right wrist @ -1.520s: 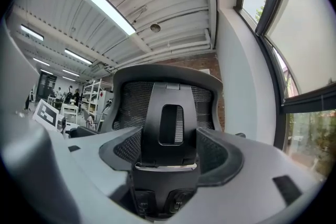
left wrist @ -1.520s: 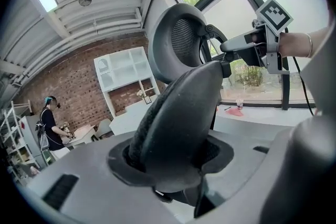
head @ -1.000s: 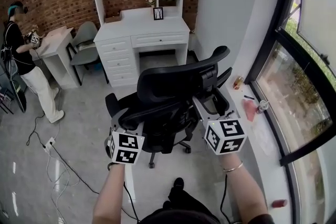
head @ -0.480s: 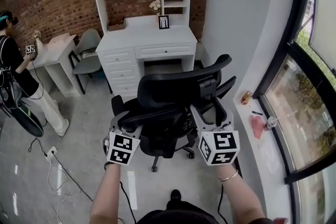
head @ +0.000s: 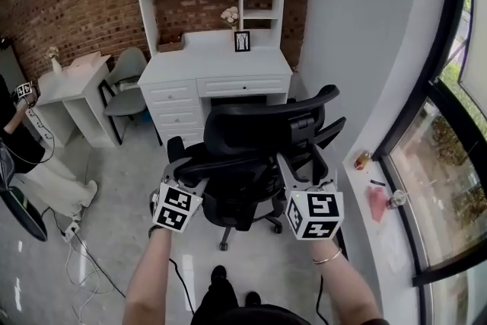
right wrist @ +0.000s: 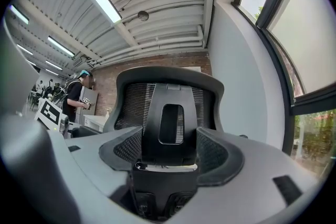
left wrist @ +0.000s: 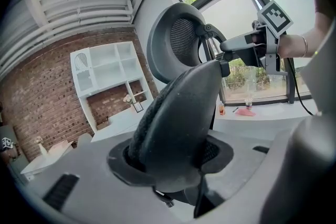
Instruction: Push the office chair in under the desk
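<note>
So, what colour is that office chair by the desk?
Black, with a mesh back. The office chair shows best in the head view.

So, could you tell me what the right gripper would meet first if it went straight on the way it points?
The office chair: its back support sits between the jaws of the right gripper, mesh backrest behind. Beyond the chair, probably the white desk, though depth is unclear.

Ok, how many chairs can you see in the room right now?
2. A black office chair in the middle, short of the white desk; a grey chair beside the small desk on the left. Others may be hidden.
</note>
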{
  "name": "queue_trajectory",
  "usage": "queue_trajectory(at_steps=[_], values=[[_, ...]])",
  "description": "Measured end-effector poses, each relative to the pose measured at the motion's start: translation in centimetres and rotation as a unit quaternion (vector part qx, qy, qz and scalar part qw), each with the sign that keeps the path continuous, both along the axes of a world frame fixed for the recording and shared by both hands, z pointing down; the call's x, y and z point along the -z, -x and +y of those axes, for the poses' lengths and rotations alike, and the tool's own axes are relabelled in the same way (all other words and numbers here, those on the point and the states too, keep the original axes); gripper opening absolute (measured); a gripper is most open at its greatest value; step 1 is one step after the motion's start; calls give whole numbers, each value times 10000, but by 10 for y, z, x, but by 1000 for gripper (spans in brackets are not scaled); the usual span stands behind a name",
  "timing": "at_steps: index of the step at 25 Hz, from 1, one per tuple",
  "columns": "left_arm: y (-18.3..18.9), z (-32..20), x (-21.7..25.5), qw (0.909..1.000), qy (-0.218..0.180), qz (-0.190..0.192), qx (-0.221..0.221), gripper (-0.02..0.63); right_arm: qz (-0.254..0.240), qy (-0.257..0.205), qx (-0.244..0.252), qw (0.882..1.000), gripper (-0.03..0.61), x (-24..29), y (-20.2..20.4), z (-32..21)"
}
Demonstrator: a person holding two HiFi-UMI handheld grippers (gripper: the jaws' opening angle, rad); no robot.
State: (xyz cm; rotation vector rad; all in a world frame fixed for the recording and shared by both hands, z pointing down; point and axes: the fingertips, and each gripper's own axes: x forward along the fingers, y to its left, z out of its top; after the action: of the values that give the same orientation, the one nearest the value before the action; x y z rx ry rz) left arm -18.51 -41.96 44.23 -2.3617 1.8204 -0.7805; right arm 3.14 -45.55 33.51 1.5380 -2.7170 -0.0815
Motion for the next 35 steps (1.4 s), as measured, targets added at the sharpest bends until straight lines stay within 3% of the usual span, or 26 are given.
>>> queue_trajectory(at_steps=[11, 25, 35], values=[[53, -103, 3, 9988, 20, 26, -495, 206, -24, -20, -448, 9990, 307, 4, 51, -81], [78, -195, -7, 9961, 7, 26, -877, 206, -35, -34, -844, 9964, 307, -4, 76, -159], [93, -235, -8, 9947, 20, 44, -1025, 206, 12, -19, -1007, 9949, 307, -3, 91, -191]])
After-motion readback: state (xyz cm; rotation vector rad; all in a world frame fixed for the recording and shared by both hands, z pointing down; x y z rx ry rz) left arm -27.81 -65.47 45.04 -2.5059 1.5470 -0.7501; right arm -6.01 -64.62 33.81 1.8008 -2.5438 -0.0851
